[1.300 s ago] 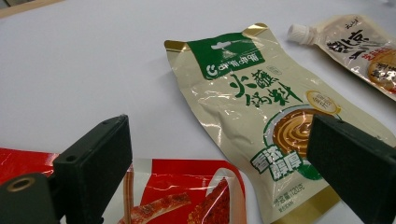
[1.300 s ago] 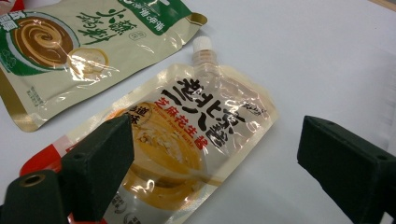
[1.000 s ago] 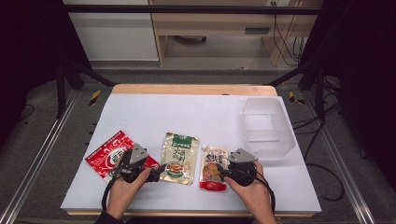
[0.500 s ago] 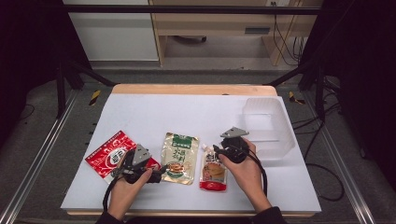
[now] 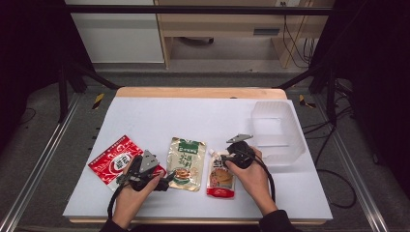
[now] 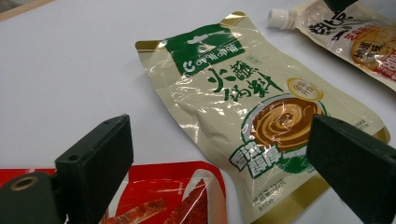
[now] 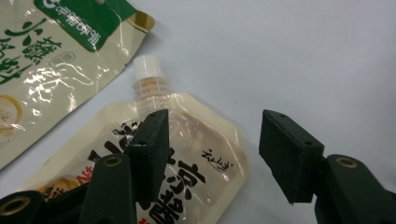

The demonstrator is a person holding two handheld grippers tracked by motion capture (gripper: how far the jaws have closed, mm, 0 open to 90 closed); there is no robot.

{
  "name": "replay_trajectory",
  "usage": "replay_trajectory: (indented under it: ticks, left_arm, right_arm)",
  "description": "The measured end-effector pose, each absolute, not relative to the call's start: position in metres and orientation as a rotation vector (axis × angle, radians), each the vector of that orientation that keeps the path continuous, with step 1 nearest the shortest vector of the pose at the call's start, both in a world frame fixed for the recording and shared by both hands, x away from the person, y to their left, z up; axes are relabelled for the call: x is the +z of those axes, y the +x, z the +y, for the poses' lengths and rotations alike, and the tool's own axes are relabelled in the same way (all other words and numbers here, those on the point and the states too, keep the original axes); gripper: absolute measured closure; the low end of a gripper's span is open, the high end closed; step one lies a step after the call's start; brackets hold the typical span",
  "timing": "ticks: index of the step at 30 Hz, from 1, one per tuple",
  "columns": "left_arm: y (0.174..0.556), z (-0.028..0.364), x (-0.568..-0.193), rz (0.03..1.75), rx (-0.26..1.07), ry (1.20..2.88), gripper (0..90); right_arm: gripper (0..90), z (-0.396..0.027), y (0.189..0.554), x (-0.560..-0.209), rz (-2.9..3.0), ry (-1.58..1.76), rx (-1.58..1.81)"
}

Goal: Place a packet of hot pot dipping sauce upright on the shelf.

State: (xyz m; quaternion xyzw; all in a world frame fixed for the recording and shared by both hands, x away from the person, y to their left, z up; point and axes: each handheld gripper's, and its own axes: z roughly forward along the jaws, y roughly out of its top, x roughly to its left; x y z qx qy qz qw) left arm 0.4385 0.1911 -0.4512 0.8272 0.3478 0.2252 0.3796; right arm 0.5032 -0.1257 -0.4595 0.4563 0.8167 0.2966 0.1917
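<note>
Right gripper (image 7: pixel 212 154) low over the spouted pouch (image 7: pixel 177 154), jaws spread and just been closing, with the pouch's upper corner between them but not yet pinched: one jaw above the clear film below the white cap (image 7: pixel 148 66), the other past the pouch's edge, above bare desk (image 5: pixel 169 116). In the high view, spouted pouch flat at lower centre, just right of the green-and-gold sauce pouch (image 5: pixel 186 162). Likely trouble: slick, limp film sliding out of the pads, or jaws scraping the desk and only pushing the pouch toward its neighbour; a corner-only pinch probably leaving the heavy lower end dangling and swinging. Also a risk of catching the sauce pouch's gold corner, which lies close to the cap. Left gripper (image 6: pixel 219 163) spread as well, holding nothing, poised over the sauce pouch's lower half, with the red snack packet (image 6: pixel 177 196) at the lower left. Clear plastic bin (image 5: pixel 285 145) to the right of centre, near the right gripper, nothing lying between the two.
</note>
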Motion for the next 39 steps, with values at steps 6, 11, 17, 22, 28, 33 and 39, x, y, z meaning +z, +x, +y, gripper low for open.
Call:
replay_trajectory:
  ticks: [6,11,17,22,28,33,39]
  left_arm:
    - [0.438,0.190,-0.452,0.883,0.575,2.118,7.4]
    - [0.438,0.189,-0.452,0.882,0.577,2.118,7.4]
    - [0.438,0.188,-0.453,0.878,0.577,2.125,7.5]
    - [0.438,0.187,-0.453,0.873,0.583,2.131,7.7]
    - [0.438,0.186,-0.454,0.872,0.583,2.140,7.7]
    - [0.438,0.186,-0.454,0.871,0.580,2.144,7.7]
    - [0.438,0.186,-0.454,0.868,0.575,2.145,7.9]
  right_arm:
    - [44.5,-0.128,0.504,-0.466,2.317,1.296,0.828]
    - [45.3,-0.129,0.506,-0.469,2.343,1.322,0.844]
    - [52.0,-0.129,0.504,-0.468,2.367,1.315,0.857]
    - [64.3,-0.129,0.501,-0.467,2.376,1.287,0.862]
    - [78.4,-0.128,0.495,-0.466,2.372,1.246,0.862]
    - [86.3,-0.127,0.492,-0.465,2.380,1.218,0.879]
    - [89.5,-0.127,0.490,-0.459,2.385,1.193,0.901]
